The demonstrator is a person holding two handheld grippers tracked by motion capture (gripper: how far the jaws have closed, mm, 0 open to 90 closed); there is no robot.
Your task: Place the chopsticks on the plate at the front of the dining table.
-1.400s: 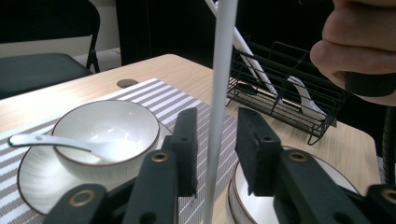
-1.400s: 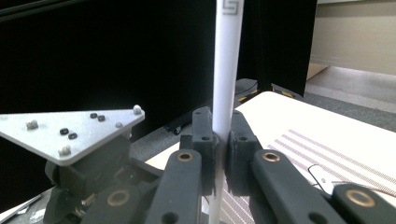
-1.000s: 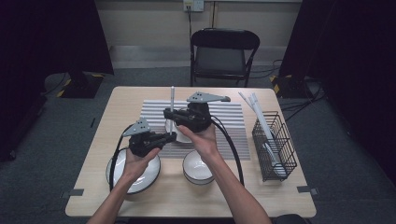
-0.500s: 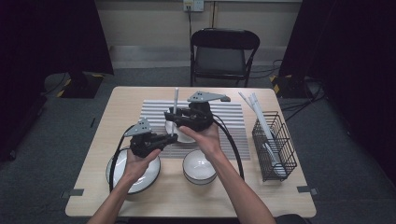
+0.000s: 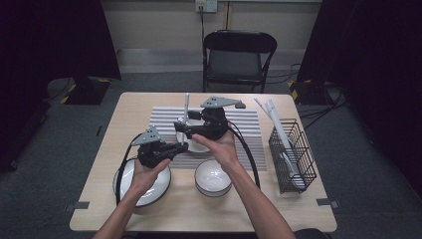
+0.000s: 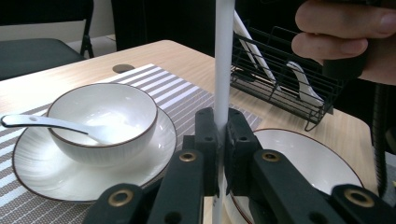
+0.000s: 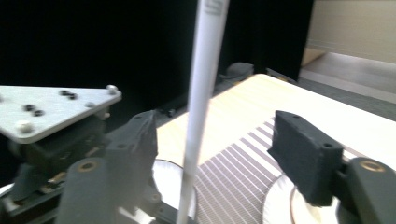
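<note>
Above the striped mat, the left claw was clamped on the upright white stick while the right claw, just opened, stood apart around it; a slack one-sided grip could let it tip.

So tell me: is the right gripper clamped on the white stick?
No, the right gripper stands open, its pads apart from the stick between them.
</note>
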